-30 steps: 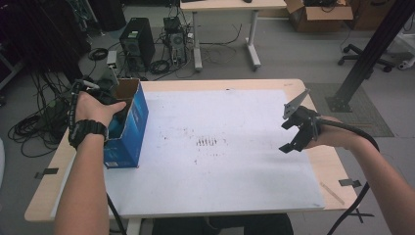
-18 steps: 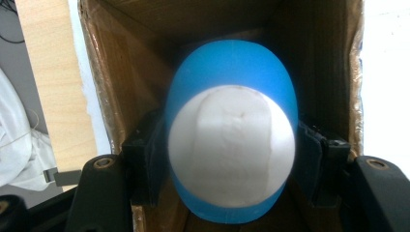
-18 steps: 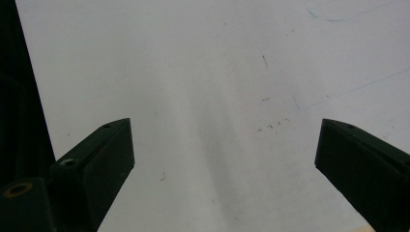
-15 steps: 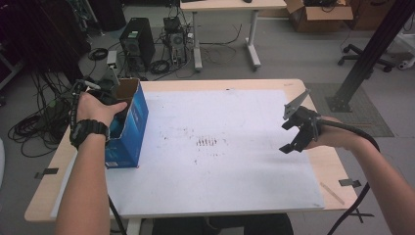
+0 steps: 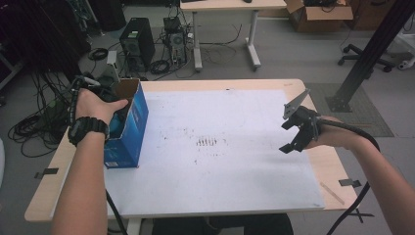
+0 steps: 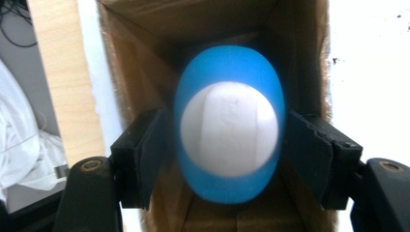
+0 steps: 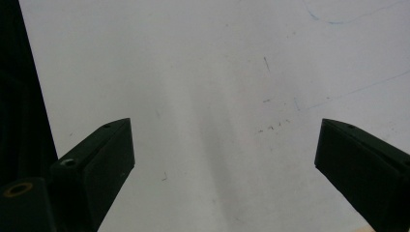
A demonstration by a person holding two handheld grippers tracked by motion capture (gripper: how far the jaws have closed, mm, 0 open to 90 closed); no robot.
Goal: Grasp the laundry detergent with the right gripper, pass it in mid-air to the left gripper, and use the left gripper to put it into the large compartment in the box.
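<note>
Surface (image 5: 254,84): a pale wooden top is covered by a white sheet (image 5: 220,171) marked with dark specks near its middle.
Box (image 5: 128,128): a blue carton is stood open-topped at the left edge.
Left tool (image 6: 227,145): it is reached into the box; a blue-and-white egg-shaped object (image 6: 229,128) is seen between its jaws, whether gripped cannot be told.
Right tool (image 5: 296,128): it is held wide open and empty over the right edge.
Room: a computer tower (image 5: 136,43), cables and a second desk (image 5: 225,6) are seen on the grey floor beyond.

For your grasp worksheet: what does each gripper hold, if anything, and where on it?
Left gripper: its jaws flank the blue-and-white egg-shaped object inside the cardboard box; contact cannot be told. Right gripper: open, holding nothing.
</note>
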